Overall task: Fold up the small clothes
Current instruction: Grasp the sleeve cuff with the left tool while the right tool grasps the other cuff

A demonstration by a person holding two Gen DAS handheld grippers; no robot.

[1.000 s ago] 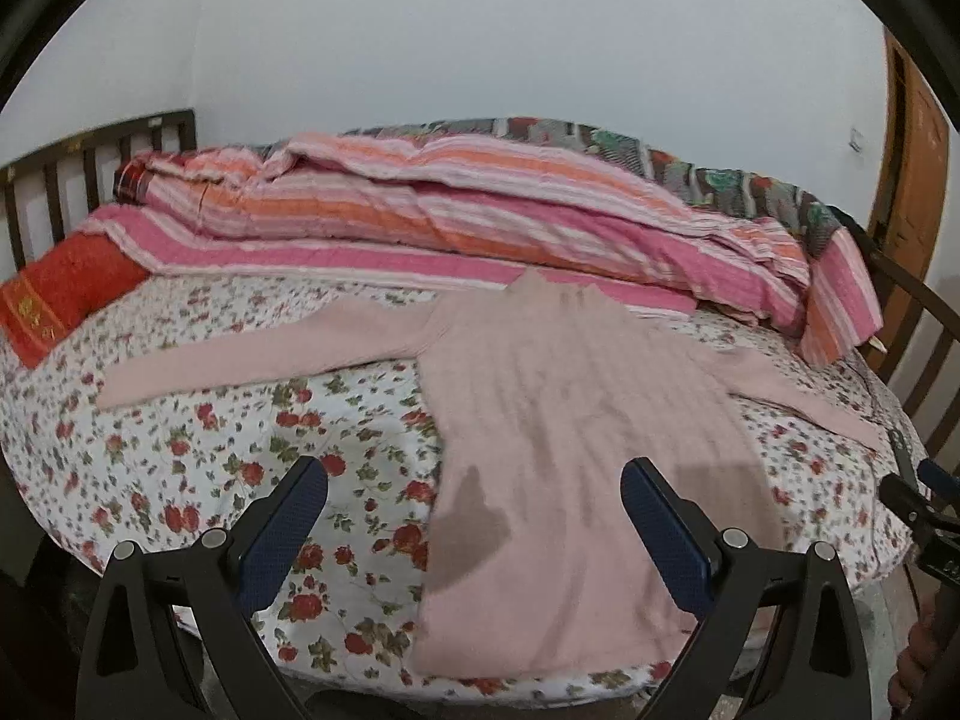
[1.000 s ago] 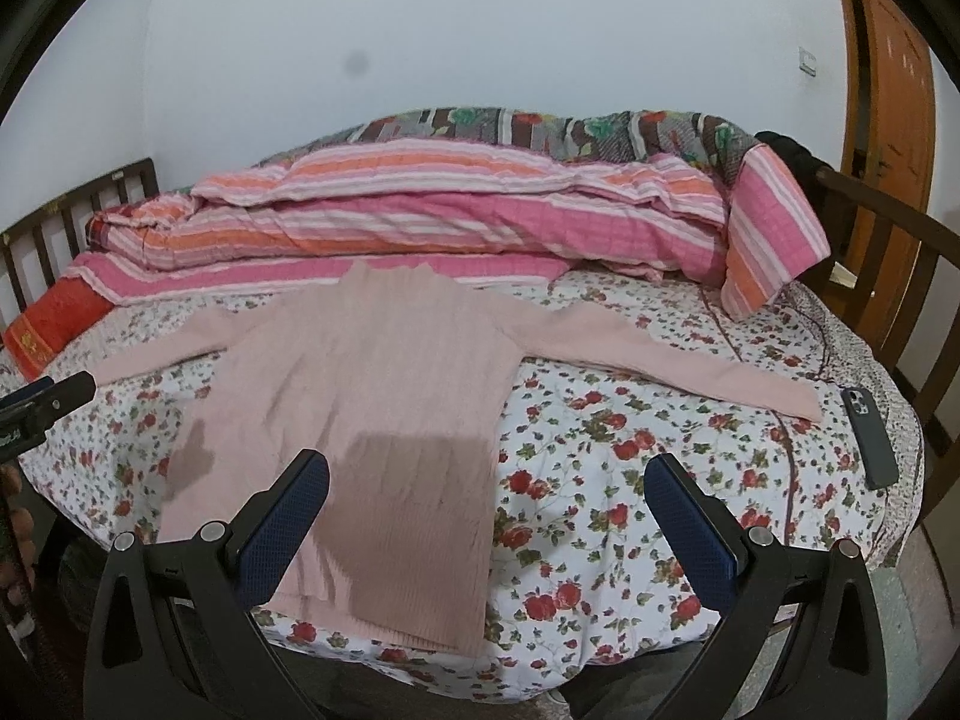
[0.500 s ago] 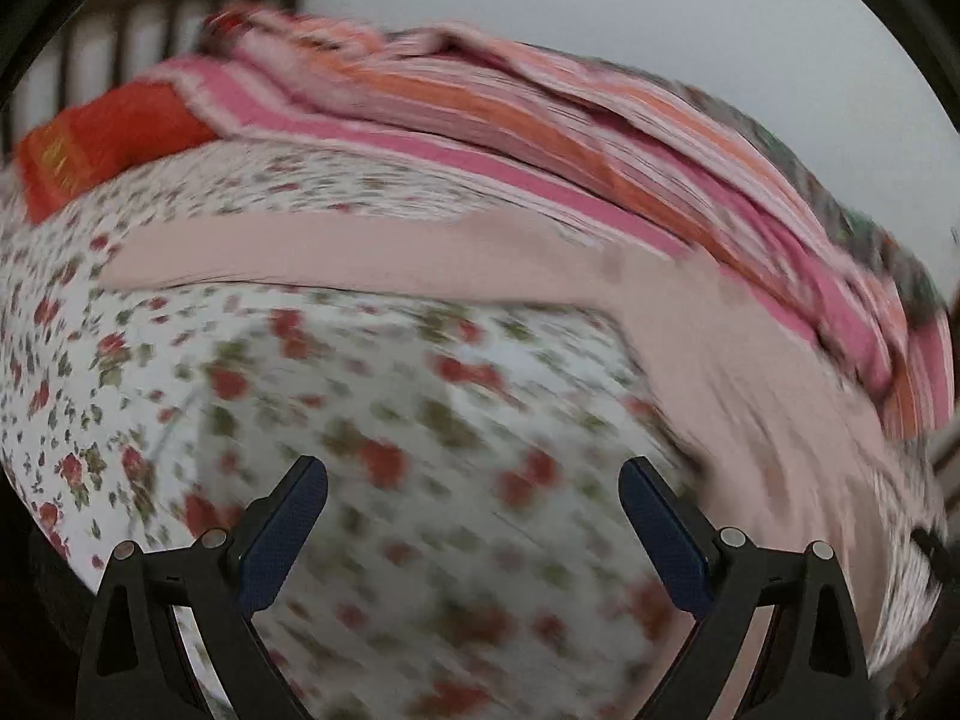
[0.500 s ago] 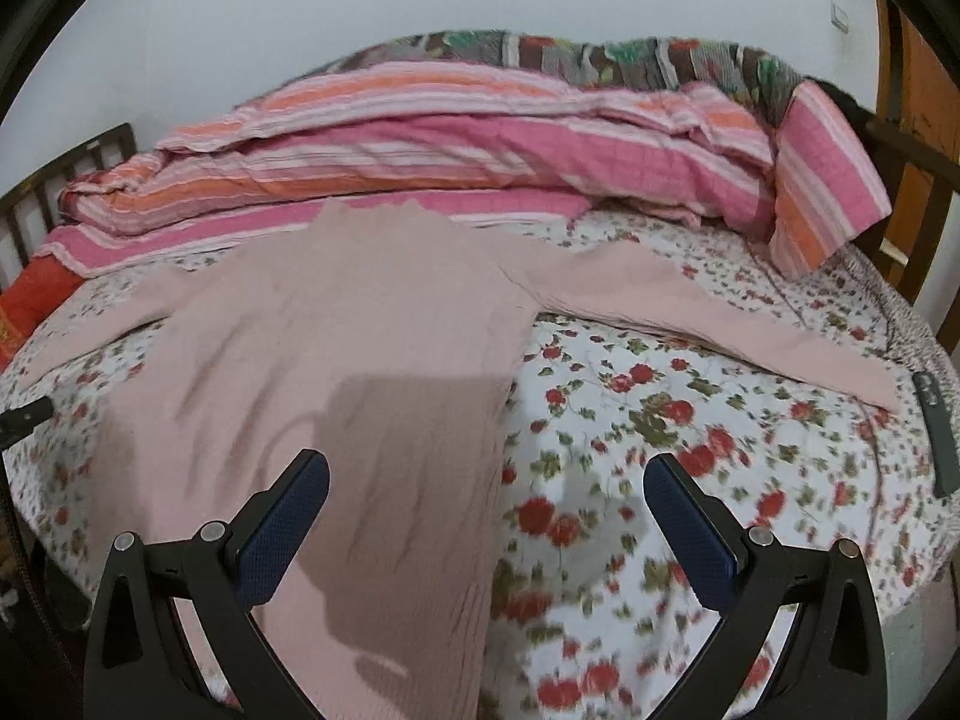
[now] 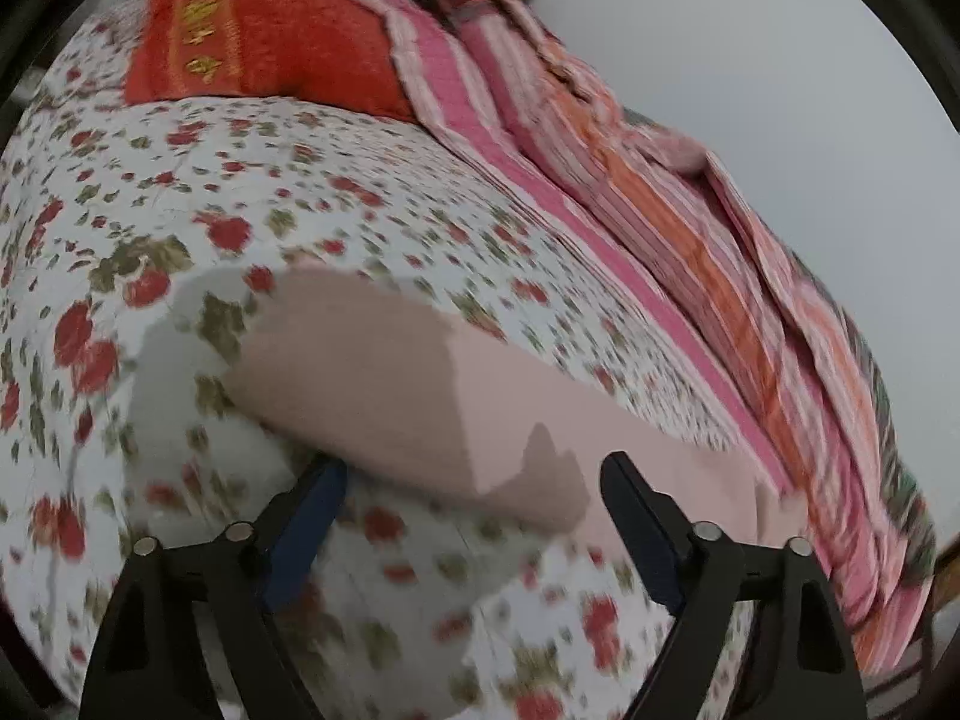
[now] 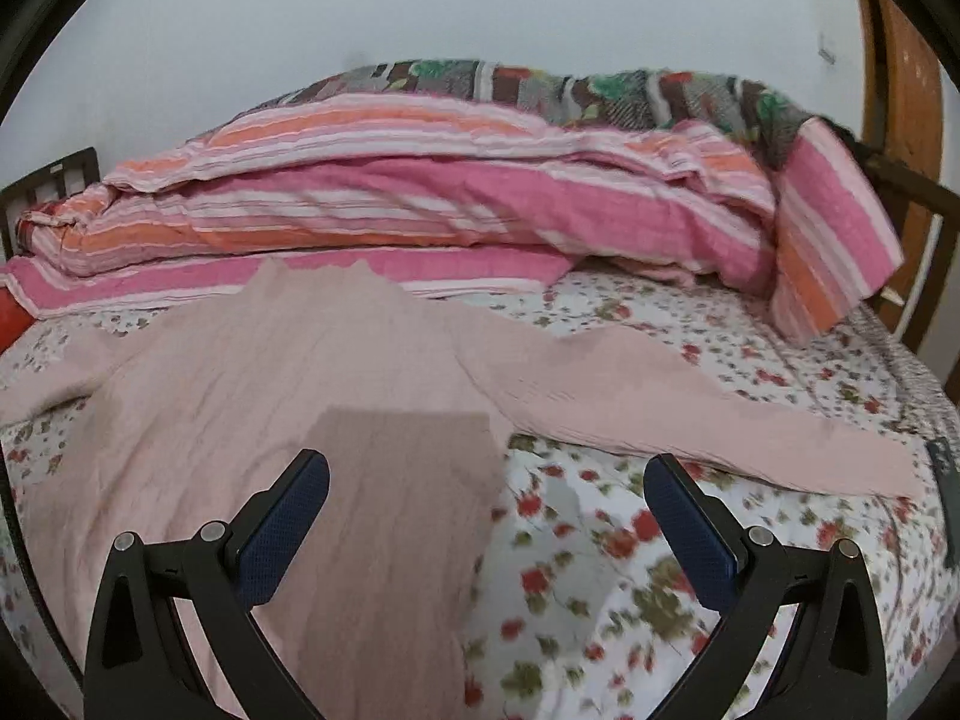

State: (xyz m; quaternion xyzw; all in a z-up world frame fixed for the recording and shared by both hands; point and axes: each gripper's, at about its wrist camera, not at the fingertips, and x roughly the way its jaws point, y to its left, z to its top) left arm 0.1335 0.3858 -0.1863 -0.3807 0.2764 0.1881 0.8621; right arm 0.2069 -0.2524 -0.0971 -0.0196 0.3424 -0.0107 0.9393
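A pale pink long-sleeved sweater (image 6: 288, 372) lies flat on the floral bedsheet (image 6: 600, 552), both sleeves spread out. In the left wrist view its left sleeve (image 5: 408, 390) runs across the frame, the cuff end at the left. My left gripper (image 5: 474, 489) hovers low over that sleeve with its jaws closing; the sleeve's edge lies between the blue pads but they do not press it. My right gripper (image 6: 486, 498) stands open above the sweater's right side edge, nothing gripped. The right sleeve (image 6: 690, 414) stretches away to the right.
A rolled pink and orange striped quilt (image 6: 420, 204) lies along the far side of the bed. A red pillow (image 5: 264, 42) sits by the wooden headboard. A dark phone (image 6: 945, 480) lies at the right bed edge. A wooden door (image 6: 900, 78) is at the far right.
My left gripper swung left and down from the sweater's body to its left sleeve, rolling as it went, and its jaws narrowed. My right gripper moved in closer over the sweater's right side.
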